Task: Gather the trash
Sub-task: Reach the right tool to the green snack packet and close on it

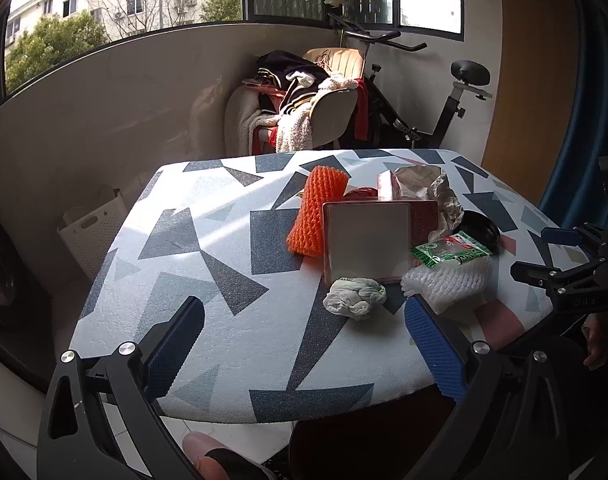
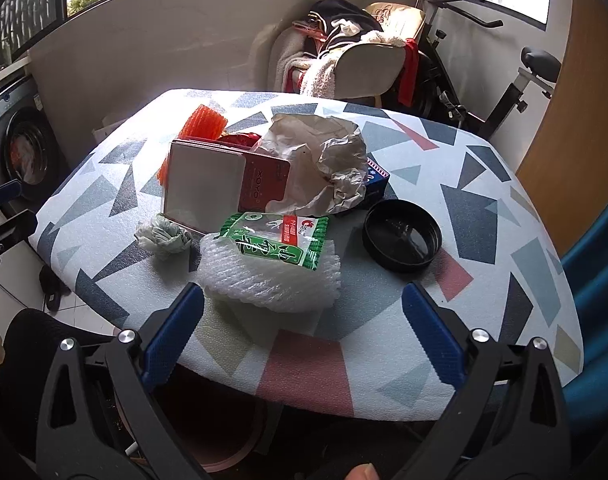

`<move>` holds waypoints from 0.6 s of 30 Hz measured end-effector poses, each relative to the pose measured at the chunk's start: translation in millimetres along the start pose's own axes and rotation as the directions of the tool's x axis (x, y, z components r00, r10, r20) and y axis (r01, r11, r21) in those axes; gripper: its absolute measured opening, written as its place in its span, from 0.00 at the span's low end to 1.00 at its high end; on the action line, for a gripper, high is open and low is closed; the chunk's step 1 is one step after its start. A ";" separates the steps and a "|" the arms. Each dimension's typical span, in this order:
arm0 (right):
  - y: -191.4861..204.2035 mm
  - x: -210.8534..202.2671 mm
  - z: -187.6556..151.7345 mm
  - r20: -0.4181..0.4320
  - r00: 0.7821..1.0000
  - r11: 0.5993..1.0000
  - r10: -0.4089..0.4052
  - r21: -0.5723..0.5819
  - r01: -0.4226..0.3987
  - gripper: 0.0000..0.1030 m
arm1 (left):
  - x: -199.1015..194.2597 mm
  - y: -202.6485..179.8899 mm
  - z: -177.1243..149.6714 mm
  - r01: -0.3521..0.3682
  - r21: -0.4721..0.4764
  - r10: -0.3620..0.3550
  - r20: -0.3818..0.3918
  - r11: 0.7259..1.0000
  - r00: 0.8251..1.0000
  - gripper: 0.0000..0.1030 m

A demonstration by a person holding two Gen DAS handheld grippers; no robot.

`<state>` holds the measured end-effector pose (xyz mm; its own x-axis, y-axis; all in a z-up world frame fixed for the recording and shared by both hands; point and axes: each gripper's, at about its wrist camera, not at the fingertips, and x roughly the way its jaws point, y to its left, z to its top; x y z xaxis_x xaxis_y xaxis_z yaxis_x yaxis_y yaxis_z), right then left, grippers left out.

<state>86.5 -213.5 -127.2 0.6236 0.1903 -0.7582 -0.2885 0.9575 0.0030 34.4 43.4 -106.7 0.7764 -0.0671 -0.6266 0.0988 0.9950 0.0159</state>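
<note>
Trash lies on the patterned table [image 1: 207,264] [image 2: 484,184]: a crumpled white tissue [image 1: 354,294] [image 2: 163,236], white foam netting [image 1: 452,284] [image 2: 267,276] under a green snack wrapper [image 1: 448,250] [image 2: 279,240], an orange foam net [image 1: 318,210] [image 2: 205,122], a red-and-white box [image 1: 368,242] [image 2: 207,188], crumpled brown paper [image 1: 432,188] [image 2: 320,160] and a black lid [image 1: 480,230] [image 2: 402,234]. My left gripper [image 1: 304,344] is open and empty at the table's near edge, just short of the tissue. My right gripper [image 2: 301,336] is open and empty, just short of the foam netting.
A reddish-brown bin [image 2: 207,424] stands on the floor under the table's near edge. A chair piled with clothes [image 1: 304,100] and an exercise bike [image 1: 436,112] stand behind the table. A white basket [image 1: 91,236] and a washing machine [image 2: 19,148] are at the left.
</note>
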 end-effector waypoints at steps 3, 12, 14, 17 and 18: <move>-3.6 16.4 -0.7 -0.020 0.999 0.999 0.027 0.037 -0.027 0.95 | 7.8 1.8 -1.0 -0.011 -0.003 0.011 0.000 1.000 1.000 0.95; -10.1 38.7 10.9 0.033 0.996 0.992 0.081 0.098 -0.084 0.95 | 30.6 2.8 -4.4 0.018 -0.012 -0.018 -0.033 1.000 0.999 0.95; -15.6 46.7 19.9 0.039 0.994 0.987 0.097 0.127 -0.101 0.95 | 32.8 3.6 -4.1 0.011 -0.023 -0.012 -0.025 1.000 1.000 0.95; -20.5 65.9 28.1 0.014 0.990 0.973 0.138 0.186 -0.138 0.95 | 34.8 3.8 -3.4 0.013 -0.038 -0.014 -0.014 0.999 1.000 0.95; -18.3 71.6 29.2 0.006 0.990 0.973 0.143 0.182 -0.141 0.95 | 35.2 3.1 -3.4 0.017 -0.040 -0.017 -0.017 0.999 1.000 0.95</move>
<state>157.6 -211.1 -162.5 0.5802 0.3262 -0.7463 -0.2366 0.9443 0.2288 60.0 44.3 -131.3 0.7636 -0.0829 -0.6403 0.0866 0.9959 -0.0257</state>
